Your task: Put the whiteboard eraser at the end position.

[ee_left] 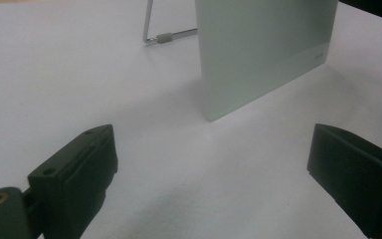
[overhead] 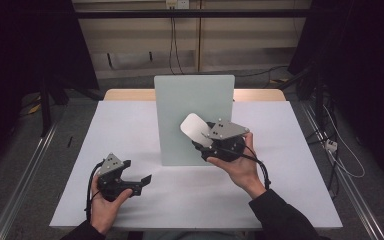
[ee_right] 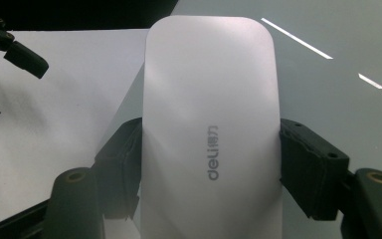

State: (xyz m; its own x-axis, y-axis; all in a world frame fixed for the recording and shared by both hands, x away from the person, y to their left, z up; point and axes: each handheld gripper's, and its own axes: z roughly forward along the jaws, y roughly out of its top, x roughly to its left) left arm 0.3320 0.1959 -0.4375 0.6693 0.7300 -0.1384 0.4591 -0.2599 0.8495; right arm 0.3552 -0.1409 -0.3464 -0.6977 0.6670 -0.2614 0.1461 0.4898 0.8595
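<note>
A white rounded eraser [overhead: 194, 127] marked "deli" [ee_right: 211, 99] is held up in front of an upright pale grey-green board [overhead: 190, 95]. My right gripper [overhead: 202, 140] is shut on it, its black pads [ee_right: 303, 154] pressing both long edges. The eraser's flat face is close to the board [ee_right: 328, 99]; I cannot tell whether they touch. My left gripper [overhead: 139, 170] rests low at the front left of the white table [overhead: 130, 125]. It stands open [ee_left: 214, 144] with nothing between its jaws. It faces the board's lower edge [ee_left: 263, 50].
The board stands on a thin wire stand [ee_left: 164, 37] in the middle of the table. Dark curtains flank the scene, and cables run along the floor at the right [overhead: 340, 150]. The left gripper [ee_right: 5, 84] also appears far off in the right gripper view.
</note>
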